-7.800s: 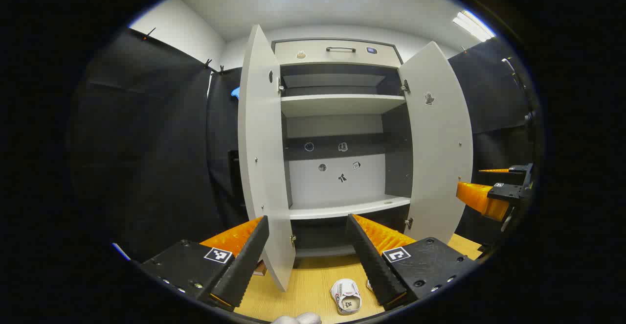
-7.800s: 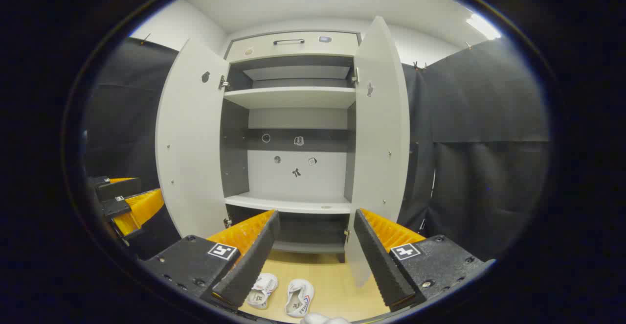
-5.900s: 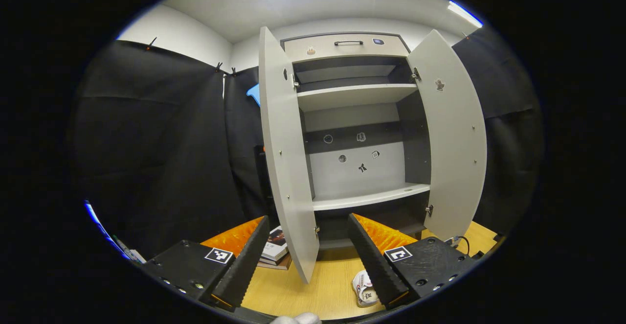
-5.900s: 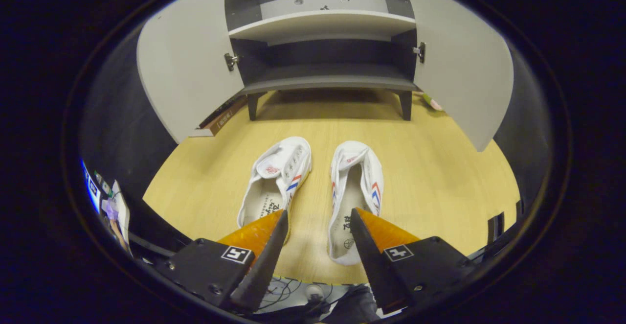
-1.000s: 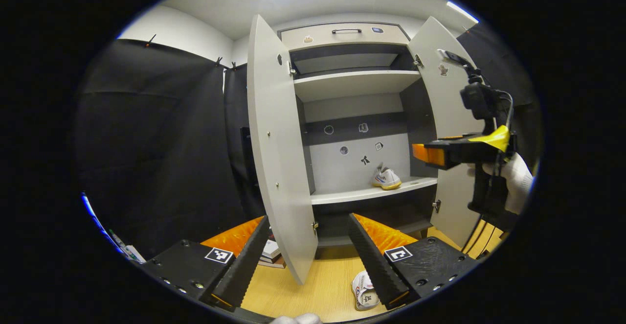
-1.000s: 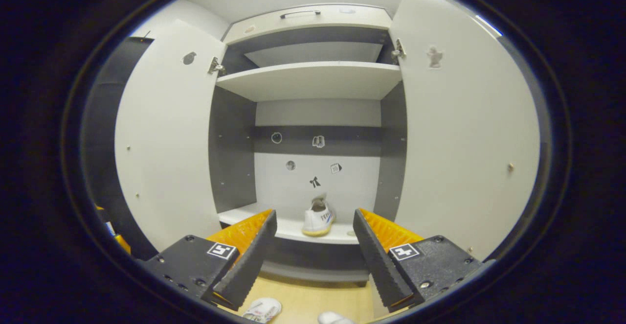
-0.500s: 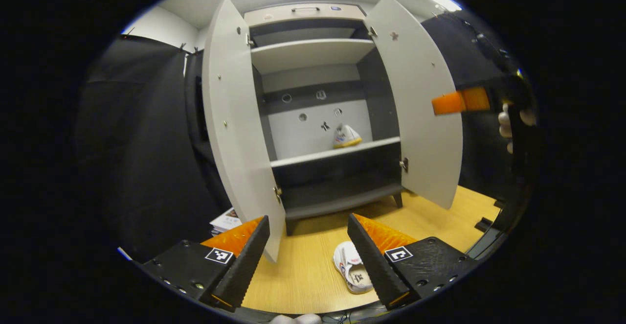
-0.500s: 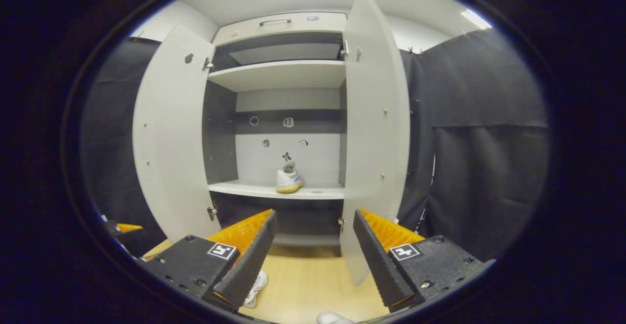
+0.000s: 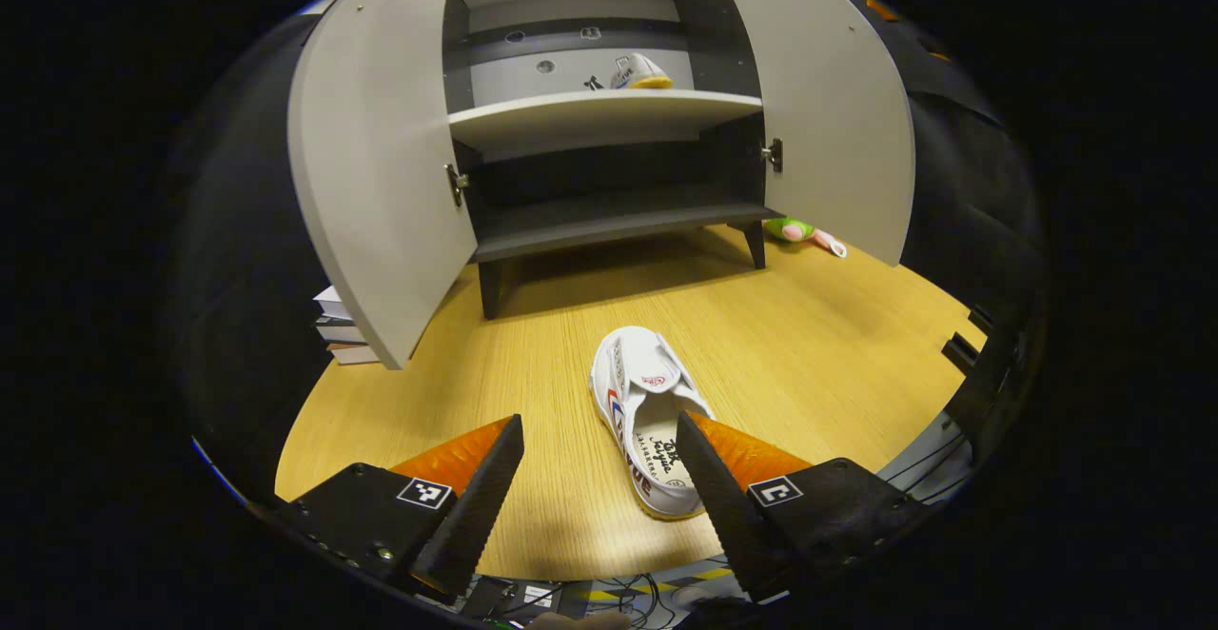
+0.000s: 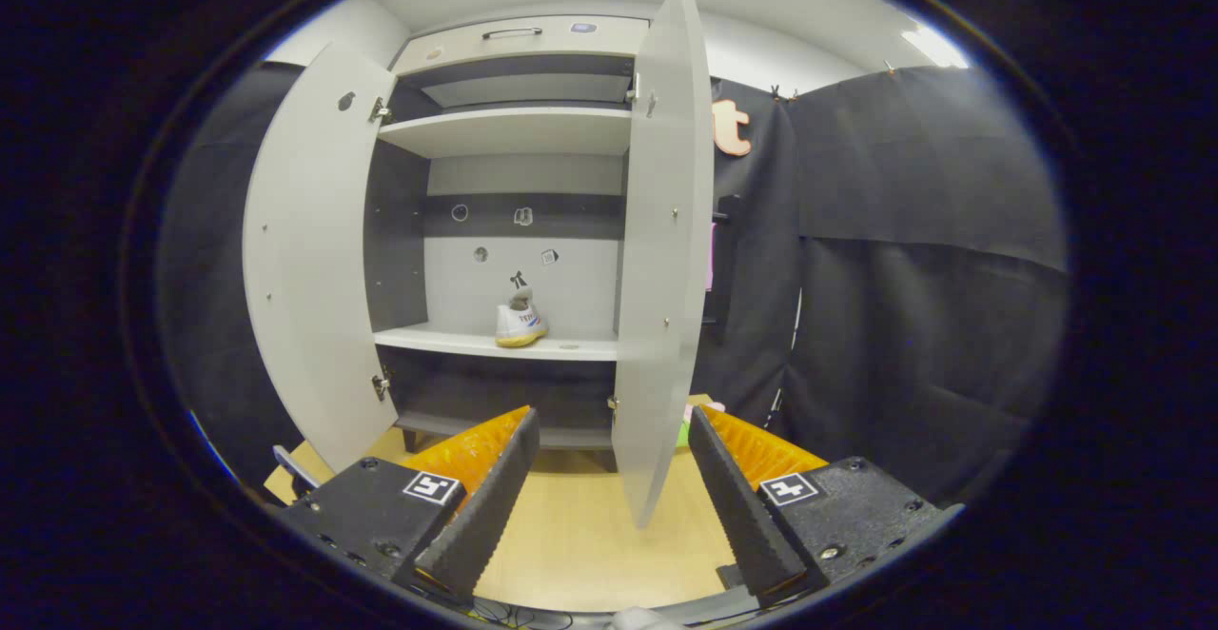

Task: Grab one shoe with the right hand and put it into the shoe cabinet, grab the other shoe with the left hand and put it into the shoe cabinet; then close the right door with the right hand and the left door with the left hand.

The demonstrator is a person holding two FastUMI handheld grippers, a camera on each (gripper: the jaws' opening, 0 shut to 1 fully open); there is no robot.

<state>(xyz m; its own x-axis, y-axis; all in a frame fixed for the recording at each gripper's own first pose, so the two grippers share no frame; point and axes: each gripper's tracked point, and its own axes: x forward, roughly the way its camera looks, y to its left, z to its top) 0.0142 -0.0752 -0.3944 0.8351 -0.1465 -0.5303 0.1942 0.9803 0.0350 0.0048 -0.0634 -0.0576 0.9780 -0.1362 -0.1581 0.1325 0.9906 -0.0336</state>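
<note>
A white shoe (image 9: 648,417) with red and blue stripes lies on the wooden floor in the left gripper view, heel toward me. My left gripper (image 9: 595,492) hangs open just above it, its right finger over the heel. The other white shoe (image 9: 639,71) stands on the cabinet's middle shelf (image 9: 590,108); the right gripper view has this shoe (image 10: 520,322) too. Both cabinet doors (image 9: 381,154) stand open. My right gripper (image 10: 609,473) is open and empty, back from the cabinet, with the right door's edge (image 10: 657,259) straight ahead.
A stack of books (image 9: 333,325) lies on the floor behind the left door. A green and pink toy (image 9: 797,230) lies by the cabinet's right leg. Cables (image 9: 609,597) run along the floor's near edge. Black cloth walls flank the cabinet.
My left gripper has tipped down toward the shoe on the floor and come close over it. My right gripper has drawn back and swung right, off the shelf with the placed shoe.
</note>
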